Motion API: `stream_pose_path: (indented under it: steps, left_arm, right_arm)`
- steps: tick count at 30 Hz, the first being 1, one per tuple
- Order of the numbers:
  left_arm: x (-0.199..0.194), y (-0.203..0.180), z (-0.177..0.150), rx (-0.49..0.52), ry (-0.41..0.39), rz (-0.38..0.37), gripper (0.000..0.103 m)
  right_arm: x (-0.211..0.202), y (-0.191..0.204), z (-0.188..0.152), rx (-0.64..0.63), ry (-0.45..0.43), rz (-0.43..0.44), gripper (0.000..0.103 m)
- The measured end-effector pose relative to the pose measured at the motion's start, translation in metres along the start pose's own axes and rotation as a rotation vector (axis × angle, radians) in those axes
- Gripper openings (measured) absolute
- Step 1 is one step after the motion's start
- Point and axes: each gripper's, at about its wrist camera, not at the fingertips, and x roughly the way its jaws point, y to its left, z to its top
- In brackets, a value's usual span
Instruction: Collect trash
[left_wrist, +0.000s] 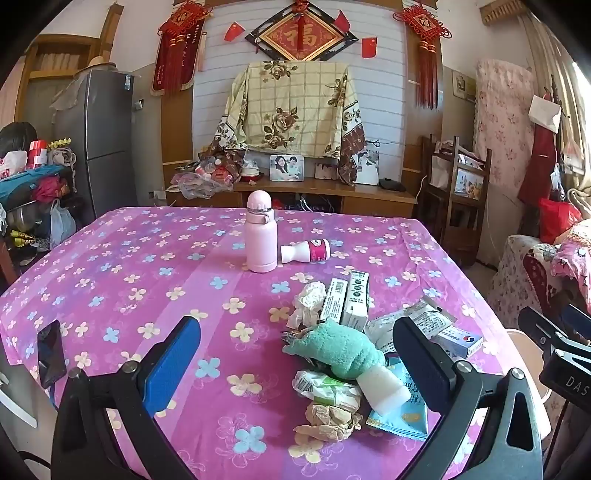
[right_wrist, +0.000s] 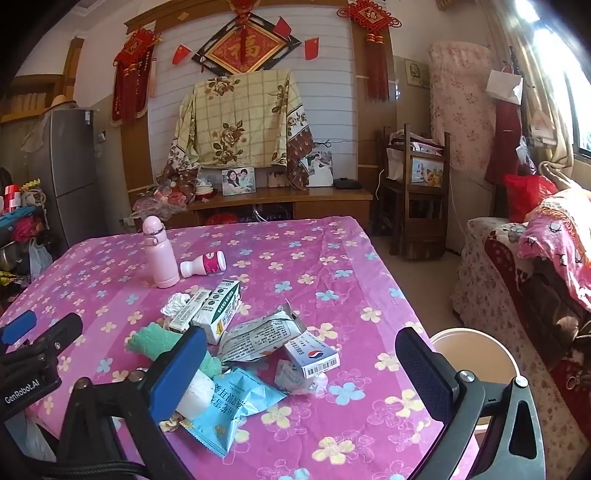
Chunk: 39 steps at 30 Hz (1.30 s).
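The trash pile (left_wrist: 354, 343) lies on the near right part of the table (left_wrist: 129, 266): crumpled tissue (left_wrist: 308, 299), two upright-printed cartons (left_wrist: 351, 299) leaning together, a green cloth (left_wrist: 332, 345) over a white tube, a blue packet (right_wrist: 236, 402), a torn foil pouch (right_wrist: 262, 334) and a small box (right_wrist: 312, 356); farther off, well apart from the heap, a pink flask (left_wrist: 260, 232) stands with a small bottle (left_wrist: 306, 252) lying on its side just beside it.

The left gripper (left_wrist: 295, 365) is spread wide and holds nothing; the pile sits ahead of it and to its right, partly between its fingers; the right gripper (right_wrist: 299, 369) is likewise spread wide and empty, with the box and blue packet almost straight ahead in the gap, the heap's bulk slightly to its left.

A pale bin (right_wrist: 472, 354) stands off the table's near right edge, just beside the right gripper; so the right hand looks the nearer to both trash and bin.

The box lies with its long axis running from far left to near right, skewed to the right gripper's line; a grasp would likely go across its short side, which calls for a slight turn of the wrist.
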Motion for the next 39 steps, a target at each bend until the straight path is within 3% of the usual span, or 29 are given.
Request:
stream_pose_path:
  steps: [39]
  left_arm:
    - [0.004,0.002,0.003,-0.017,0.009,0.006,0.103]
  right_arm:
    - [0.002,-0.006,0.006,0.003,-0.018,-0.004,0.103]
